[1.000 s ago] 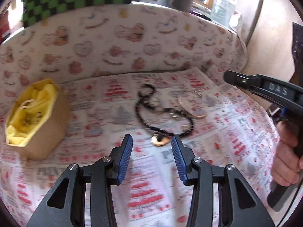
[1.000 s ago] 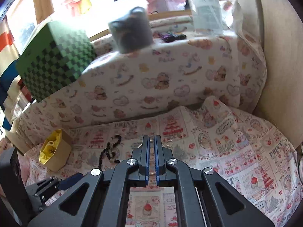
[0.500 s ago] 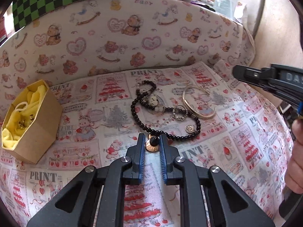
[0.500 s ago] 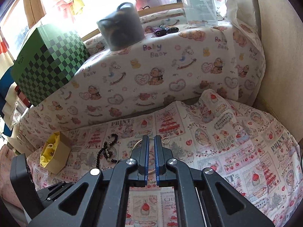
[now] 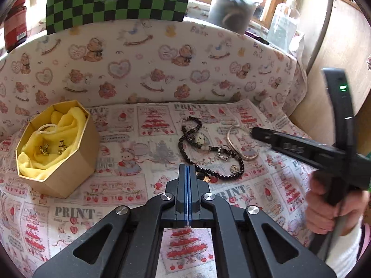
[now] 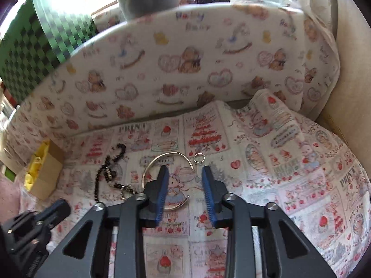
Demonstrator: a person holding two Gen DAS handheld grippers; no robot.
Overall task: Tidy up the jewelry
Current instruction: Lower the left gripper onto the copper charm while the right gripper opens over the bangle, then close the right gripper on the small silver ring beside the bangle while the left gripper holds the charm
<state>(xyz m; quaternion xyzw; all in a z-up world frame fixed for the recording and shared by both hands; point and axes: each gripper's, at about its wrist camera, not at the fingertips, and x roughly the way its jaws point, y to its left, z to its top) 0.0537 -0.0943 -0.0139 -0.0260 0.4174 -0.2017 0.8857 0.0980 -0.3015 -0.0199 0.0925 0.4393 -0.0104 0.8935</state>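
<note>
Left gripper (image 5: 188, 169) closed; right gripper (image 6: 184, 173) opened over bangle (image 6: 162, 159).

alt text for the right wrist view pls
The open right gripper hovers over a thin gold bangle lying on a cartoon-print cloth. A black bead necklace and yellow-lined box lie to the left.

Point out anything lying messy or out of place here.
The black bead necklace lies twisted in loops on the cloth, tangled around small charms beside the bangle, not in the box.
</note>
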